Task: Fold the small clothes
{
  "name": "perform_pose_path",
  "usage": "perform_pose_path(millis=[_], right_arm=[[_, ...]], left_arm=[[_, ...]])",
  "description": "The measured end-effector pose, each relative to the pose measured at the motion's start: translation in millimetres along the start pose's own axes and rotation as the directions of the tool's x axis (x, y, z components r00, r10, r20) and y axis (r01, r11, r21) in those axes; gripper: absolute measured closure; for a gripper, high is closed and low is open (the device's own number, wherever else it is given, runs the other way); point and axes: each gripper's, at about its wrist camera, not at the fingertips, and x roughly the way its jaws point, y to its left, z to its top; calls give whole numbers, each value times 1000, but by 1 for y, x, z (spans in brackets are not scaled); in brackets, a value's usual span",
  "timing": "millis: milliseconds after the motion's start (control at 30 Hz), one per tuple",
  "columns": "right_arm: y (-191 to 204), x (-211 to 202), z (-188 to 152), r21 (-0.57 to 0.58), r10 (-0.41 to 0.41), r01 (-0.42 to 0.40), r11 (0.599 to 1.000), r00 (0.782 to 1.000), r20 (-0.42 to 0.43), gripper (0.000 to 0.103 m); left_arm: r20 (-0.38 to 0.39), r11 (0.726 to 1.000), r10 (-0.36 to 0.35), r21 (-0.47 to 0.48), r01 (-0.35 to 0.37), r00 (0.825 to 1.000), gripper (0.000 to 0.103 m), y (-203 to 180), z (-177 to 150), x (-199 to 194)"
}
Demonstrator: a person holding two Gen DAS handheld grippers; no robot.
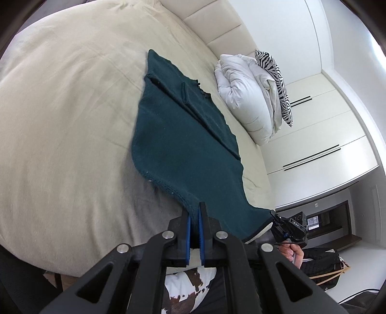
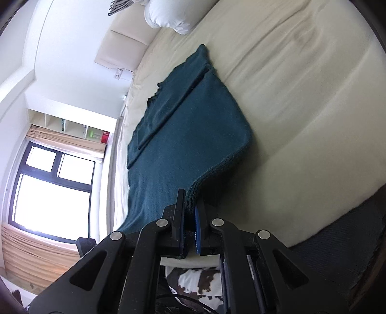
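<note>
A dark teal knitted garment [image 1: 183, 135] lies stretched along the cream bed, with a narrow part folded over its far half. My left gripper [image 1: 195, 212] is shut on the garment's near hem at one corner, and the cloth rises off the bed toward it. In the left wrist view my right gripper [image 1: 277, 221] shows at the right, pinching the other near corner. In the right wrist view the same garment [image 2: 188, 125] runs away from me, and my right gripper [image 2: 190, 205] is shut on its bunched near edge.
The cream bed [image 1: 67, 108] spreads wide to the left. A white duvet bundle [image 1: 243, 96] and a zebra-print pillow [image 1: 275, 82] sit by the padded headboard [image 1: 217, 21]. White wardrobes [image 1: 320, 135] stand behind. A window [image 2: 53, 188] with beige curtains shows beyond the bed.
</note>
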Motion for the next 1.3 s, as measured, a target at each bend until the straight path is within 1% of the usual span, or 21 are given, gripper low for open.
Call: perform_pose_path(millis=[133, 300, 400, 600, 700, 800, 1033, 1167, 1300], right_arm=[[11, 1, 22, 23, 51, -53, 998, 996, 68, 98], [23, 11, 56, 34, 81, -87, 996, 987, 137, 98], [33, 25, 80, 28, 76, -81, 996, 985, 155, 98], [47, 62, 132, 13, 50, -53, 999, 984, 170, 98], [52, 81, 161, 5, 24, -26, 1000, 981, 192, 98], [59, 102, 188, -19, -19, 24, 1000, 978, 207, 98], [85, 159, 243, -110, -109, 136, 985, 969, 224, 98], [84, 185, 269, -100, -134, 160, 982, 965, 225, 98], [75, 209, 297, -72, -152, 173, 982, 961, 232, 98]], left_arm=[[24, 999, -44, -31, 44, 999, 97, -5, 27, 5], [65, 989, -98, -103, 104, 993, 97, -4, 64, 16], [86, 981, -123, -141, 134, 989, 97, -2, 88, 27], [110, 971, -123, -194, 143, 986, 97, 7, 141, 55], [118, 974, -107, -186, 128, 987, 97, 6, 167, 69], [128, 979, -94, -169, 115, 987, 97, 3, 191, 81], [139, 986, -46, -154, 68, 989, 97, 8, 238, 110], [151, 986, -30, -159, 54, 988, 97, 15, 262, 125], [154, 985, 3, -173, 24, 988, 97, 27, 286, 141]])
